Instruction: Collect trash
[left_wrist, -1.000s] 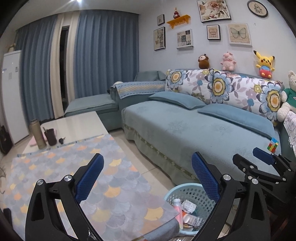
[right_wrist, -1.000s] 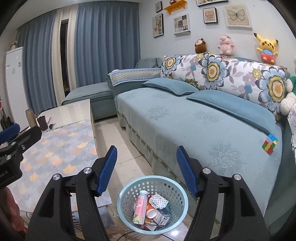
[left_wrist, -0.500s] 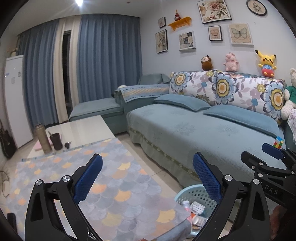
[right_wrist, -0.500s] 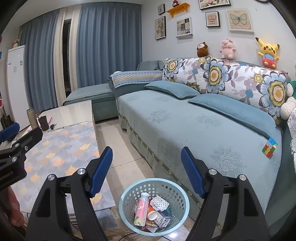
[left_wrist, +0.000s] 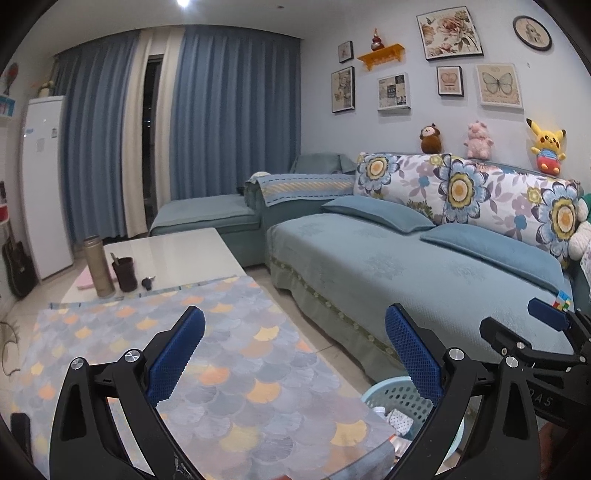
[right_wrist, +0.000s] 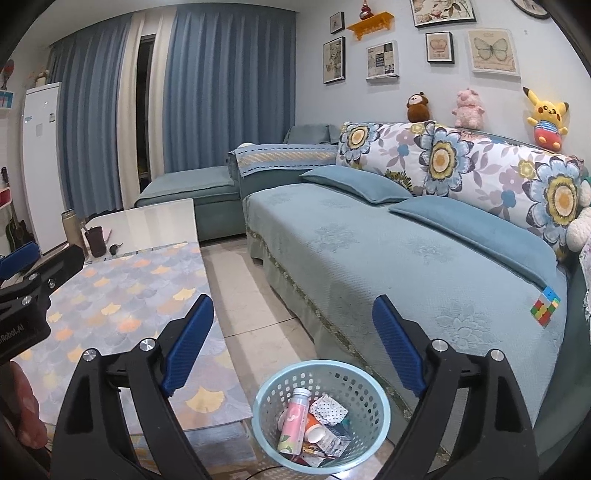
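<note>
both claws spread wide over a filled trash basket

the left claw (left_wrist: 293, 349) hangs above the near end of the desk (left_wrist: 177, 251), its 2 blue-padded fingers (left_wrist: 173, 356) spread far apart with nothing between them. the right claw (right_wrist: 293, 345) is released too, its fingers (right_wrist: 397, 352) wide apart and holding nothing, raised over the floor between the desk and the sofa (right_wrist: 369, 251).

the trash sits in the light blue perforated basket (right_wrist: 364, 421) on the tiled floor, just beside the desk's near corner and close to the sofa skirt. inside it i can see a pink bottle (right_wrist: 293, 421) standing tilted with its white cap up, a dotted white wrapper (right_wrist: 328, 408), an orange-and-white paper cup (right_wrist: 317, 432) on its side, and a small carton (right_wrist: 338, 441) beneath them. from the left claw's view only the basket's rim (left_wrist: 391, 393) shows, partly hidden behind the right-hand finger and the desk corner.

a scale-patterned cloth (left_wrist: 229, 373) in grey, blue and orange covers the near half of the desk. at the far bare end stand a metal flask (left_wrist: 98, 266), a dark cup (left_wrist: 125, 273) and a small dark object (left_wrist: 147, 283) that i cannot make out. a colourful puzzle cube (right_wrist: 545, 306) lies on the sofa seat near its right end, well apart from the basket. 3 plush toys (right_wrist: 467, 109) sit along the sofa back.
</note>
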